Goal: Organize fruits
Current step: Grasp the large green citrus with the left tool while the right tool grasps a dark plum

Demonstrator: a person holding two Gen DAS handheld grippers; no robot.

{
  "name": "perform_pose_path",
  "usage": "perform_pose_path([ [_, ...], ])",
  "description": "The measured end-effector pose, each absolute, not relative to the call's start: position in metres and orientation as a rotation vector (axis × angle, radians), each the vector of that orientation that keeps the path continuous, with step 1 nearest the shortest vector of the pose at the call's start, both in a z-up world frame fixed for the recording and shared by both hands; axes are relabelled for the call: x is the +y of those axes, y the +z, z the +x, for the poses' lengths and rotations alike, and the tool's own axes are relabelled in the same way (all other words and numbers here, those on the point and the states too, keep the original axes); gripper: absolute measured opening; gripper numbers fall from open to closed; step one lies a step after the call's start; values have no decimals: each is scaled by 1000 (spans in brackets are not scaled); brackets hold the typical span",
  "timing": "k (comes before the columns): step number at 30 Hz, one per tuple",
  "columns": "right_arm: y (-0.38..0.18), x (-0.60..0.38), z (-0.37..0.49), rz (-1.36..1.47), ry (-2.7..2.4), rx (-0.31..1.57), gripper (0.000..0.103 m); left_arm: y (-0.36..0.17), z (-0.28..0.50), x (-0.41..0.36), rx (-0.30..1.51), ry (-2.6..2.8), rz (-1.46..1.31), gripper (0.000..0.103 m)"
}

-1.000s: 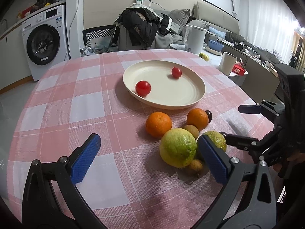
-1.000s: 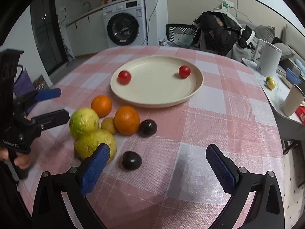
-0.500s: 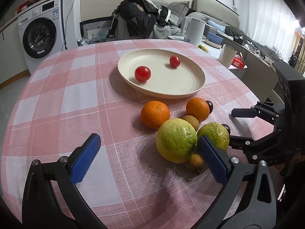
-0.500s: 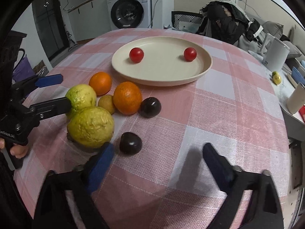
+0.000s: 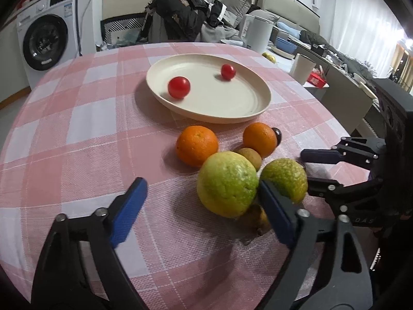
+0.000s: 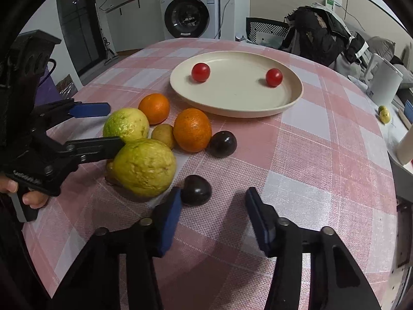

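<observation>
Soft indoor light is falling from above, throwing faint, diffuse shadows beside the fruit on the bench (image 5: 77, 134). A window (image 5: 402, 44) at the far right is blowing out to white. Fisheye distortion is bending both views, dark vignetting is closing the corners, and slight motion blur is softening the tomato (image 5: 179, 87).

The right gripper (image 6: 213, 215) is spread wide over the checked tablecloth (image 6: 322, 160). A dark plum (image 6: 196, 190) touches the tip of its left jaw, just inside the gap. A yellow-green guava (image 6: 144, 168) lies left of that jaw. Ahead sit a second plum (image 6: 223, 144), an orange (image 6: 192, 130) and a plate (image 6: 236, 100) holding two tomatoes (image 6: 200, 71). The left gripper (image 6: 103, 125), also open, reaches in from the left around another guava (image 6: 126, 124).
</observation>
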State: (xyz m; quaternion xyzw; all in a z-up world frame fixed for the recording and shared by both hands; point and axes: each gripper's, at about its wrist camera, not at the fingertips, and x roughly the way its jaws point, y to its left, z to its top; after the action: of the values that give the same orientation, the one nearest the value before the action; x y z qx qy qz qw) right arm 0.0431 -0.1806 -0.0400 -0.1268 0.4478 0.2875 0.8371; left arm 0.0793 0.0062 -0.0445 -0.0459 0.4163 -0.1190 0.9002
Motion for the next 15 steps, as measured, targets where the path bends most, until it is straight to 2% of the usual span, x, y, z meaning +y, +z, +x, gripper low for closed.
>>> perform_pose_path([
  [1,-40,-180,43,-270,613,946,44,-45,80,6,860,-260,-105,73],
  [3,-40,-178,41,-278,623,939,39,-43,79,5,850,-286,-112,55],
  [5,-39,-177,39,-274,636,938,35,-42,78,2,842,-317,-99,46],
  [11,-38,-180,41,-232,663,944,32,-41,77,3,838,-319,-100,45],
  [15,-38,-179,41,-232,673,942,25,-39,76,5,826,-316,-106,45],
])
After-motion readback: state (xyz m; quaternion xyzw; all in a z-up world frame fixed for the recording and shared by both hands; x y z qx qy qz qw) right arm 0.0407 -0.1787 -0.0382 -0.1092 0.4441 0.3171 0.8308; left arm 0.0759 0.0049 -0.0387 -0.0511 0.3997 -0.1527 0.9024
